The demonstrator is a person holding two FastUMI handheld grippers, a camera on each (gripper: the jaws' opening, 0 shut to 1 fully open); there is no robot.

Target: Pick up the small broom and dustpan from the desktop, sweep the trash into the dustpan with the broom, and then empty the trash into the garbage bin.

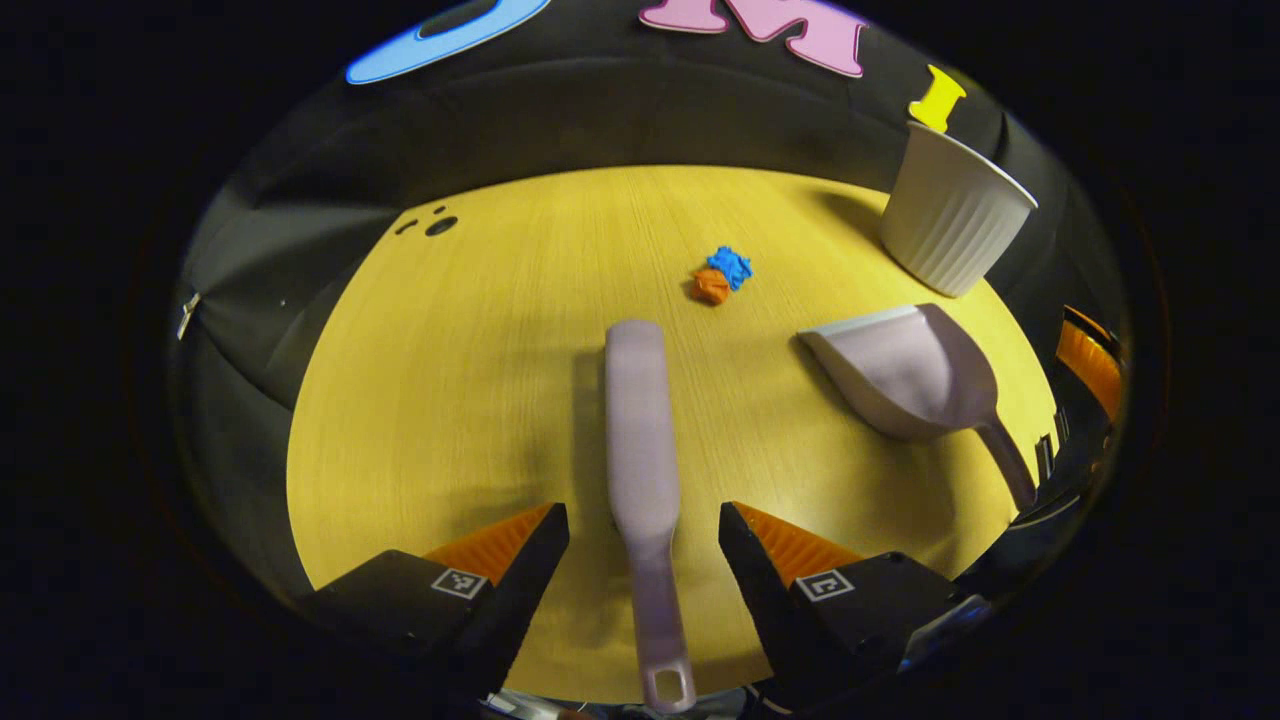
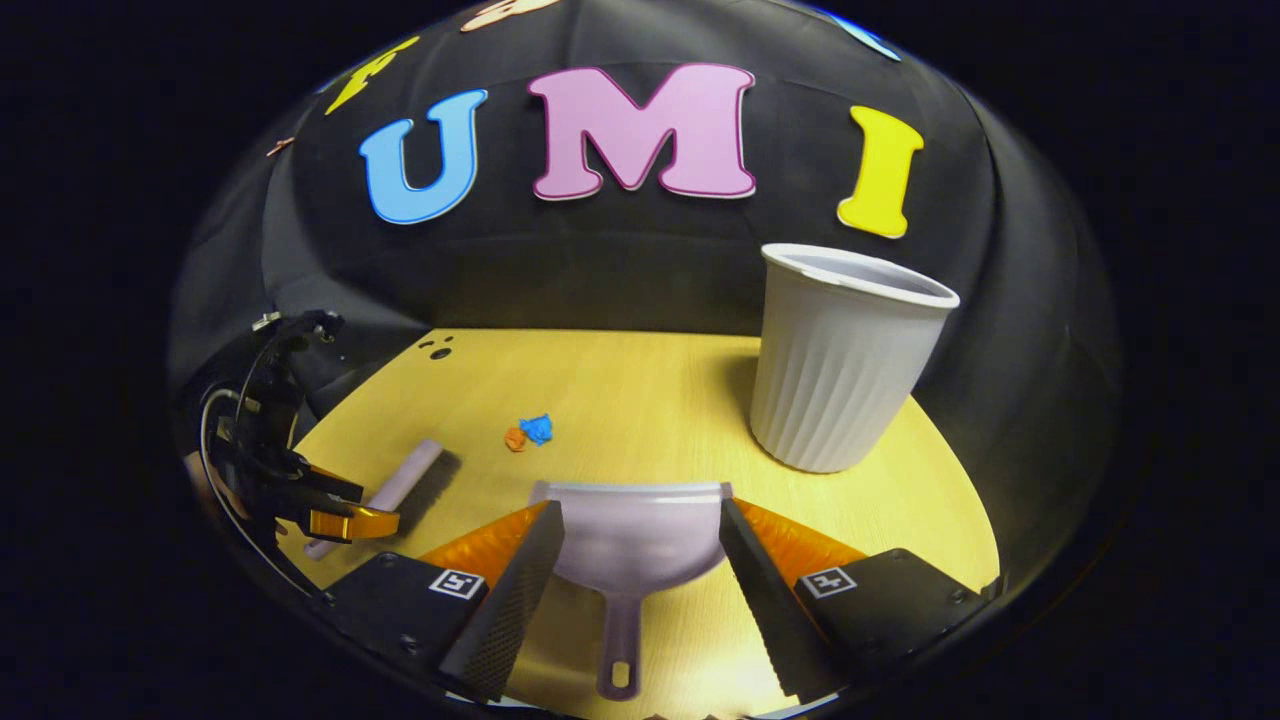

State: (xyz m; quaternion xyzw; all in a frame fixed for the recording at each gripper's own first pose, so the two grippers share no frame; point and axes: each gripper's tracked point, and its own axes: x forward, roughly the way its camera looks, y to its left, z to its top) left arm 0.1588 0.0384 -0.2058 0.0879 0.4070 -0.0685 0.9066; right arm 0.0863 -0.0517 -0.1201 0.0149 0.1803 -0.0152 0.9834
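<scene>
Broom [image 1: 641, 440] lies between wide-open left gripper [image 1: 643, 535] fingers, ungripped; bristles hidden. Dustpan [image 2: 634, 542] between spread right gripper [image 2: 640, 540] fingers, untouched; trash [image 2: 530, 432] at 11 o'clock.

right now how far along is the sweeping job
Nothing is done yet. The broom and dustpan both lie on the desk. In hand: the left tongs are open astride the broom handle, and the right tongs are open astride the dustpan. Left: grip both, sweep the blue and orange trash into the pan, tip it into the bin.
</scene>
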